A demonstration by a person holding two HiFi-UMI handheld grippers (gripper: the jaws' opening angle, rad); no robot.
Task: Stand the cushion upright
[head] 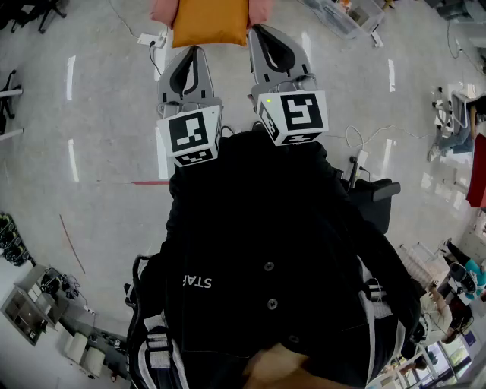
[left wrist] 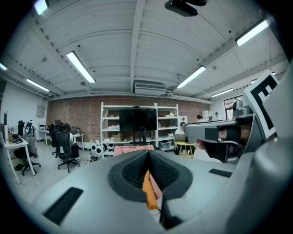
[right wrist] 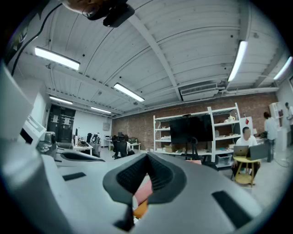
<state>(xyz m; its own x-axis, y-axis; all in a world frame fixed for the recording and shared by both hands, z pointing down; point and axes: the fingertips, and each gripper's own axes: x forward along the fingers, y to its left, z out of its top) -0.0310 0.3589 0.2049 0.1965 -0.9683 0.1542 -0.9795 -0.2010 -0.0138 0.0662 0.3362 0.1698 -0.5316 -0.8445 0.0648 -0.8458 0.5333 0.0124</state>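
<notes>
Closed left gripper (head: 190,52), right gripper (head: 260,30), apparently beside cushion (head: 209,21)

a brick wall (left wrist: 78,119) backs white shelving (left wrist: 109,125) with a dark screen (left wrist: 137,119), black office chairs (left wrist: 67,150) to its left. strip lights (left wrist: 80,66) line the white ribbed ceiling (left wrist: 137,45); the pale grey floor (head: 99,129) shines.

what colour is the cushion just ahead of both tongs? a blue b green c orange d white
c: the cushion lying just past the tips of the left tongs and right tongs is plainly orange in the head view.
</notes>
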